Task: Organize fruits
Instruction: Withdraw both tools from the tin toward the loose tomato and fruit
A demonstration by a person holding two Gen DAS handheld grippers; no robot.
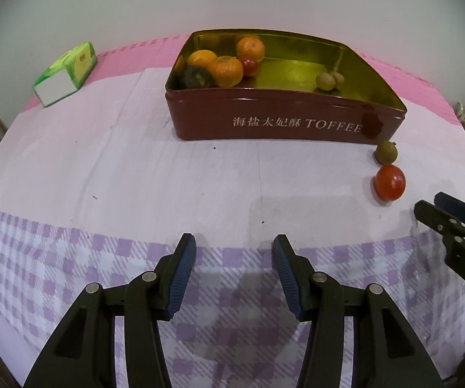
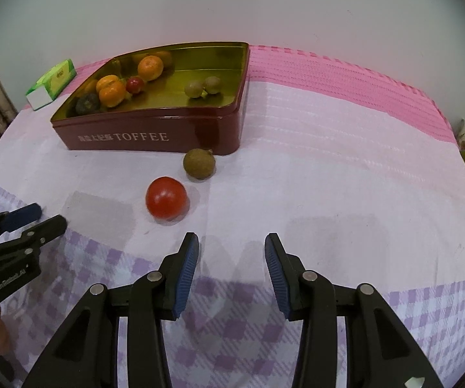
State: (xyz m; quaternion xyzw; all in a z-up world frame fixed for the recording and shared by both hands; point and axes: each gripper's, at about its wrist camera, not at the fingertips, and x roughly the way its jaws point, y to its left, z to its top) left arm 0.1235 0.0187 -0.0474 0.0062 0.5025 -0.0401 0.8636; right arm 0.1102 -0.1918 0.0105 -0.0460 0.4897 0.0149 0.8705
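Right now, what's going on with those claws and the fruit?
Both claws open, empty. Red fruit and brown fruit on the cloth outside toffee tin. Nothing blocking.

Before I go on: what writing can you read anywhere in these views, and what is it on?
"TOFFEE": front wall of the red tin, after Chinese characters reading roughly "海盐太妃酥".
"DAS": side of the right gripper; cut off.
"GenRobot.AI", roughly: body of the left gripper.
Green tissue box: print too blurred.
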